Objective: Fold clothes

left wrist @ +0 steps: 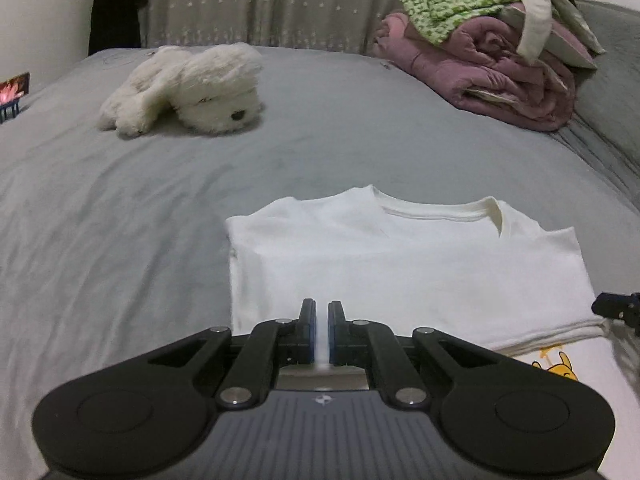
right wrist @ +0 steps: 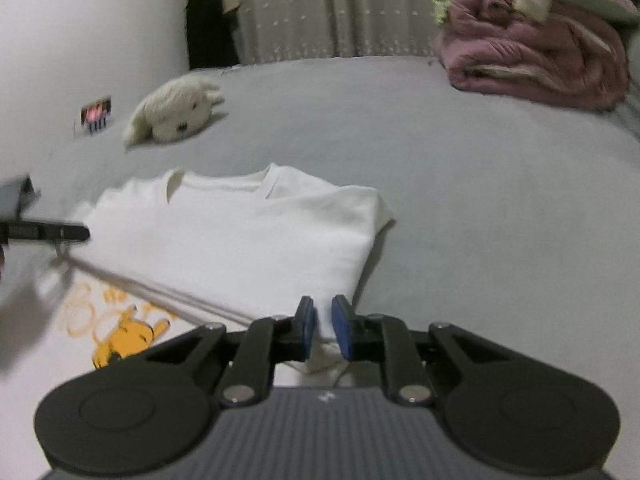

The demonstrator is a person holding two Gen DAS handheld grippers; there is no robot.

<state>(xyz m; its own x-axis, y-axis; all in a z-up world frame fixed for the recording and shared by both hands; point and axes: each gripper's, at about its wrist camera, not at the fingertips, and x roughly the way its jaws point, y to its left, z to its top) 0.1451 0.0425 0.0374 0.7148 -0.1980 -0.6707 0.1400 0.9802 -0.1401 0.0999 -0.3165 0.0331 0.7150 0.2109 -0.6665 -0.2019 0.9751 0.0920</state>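
Both your grippers, left gripper (left wrist: 322, 330) and right gripper (right wrist: 323, 330), pinch the near folded edge of the white T-shirt (left wrist: 400, 264) on the bed (left wrist: 120, 208), fingers almost closed.

A bed (left wrist: 120, 208) with a grey sheet fills the room. Behind it hang star-dotted grey curtains (left wrist: 256, 0). A white wall (right wrist: 100, 32) stands left.

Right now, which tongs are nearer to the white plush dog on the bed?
Left. The left tongs are over the white T-shirt's dog-side edge; the right tongs are at the opposite edge, farther from the plush dog.
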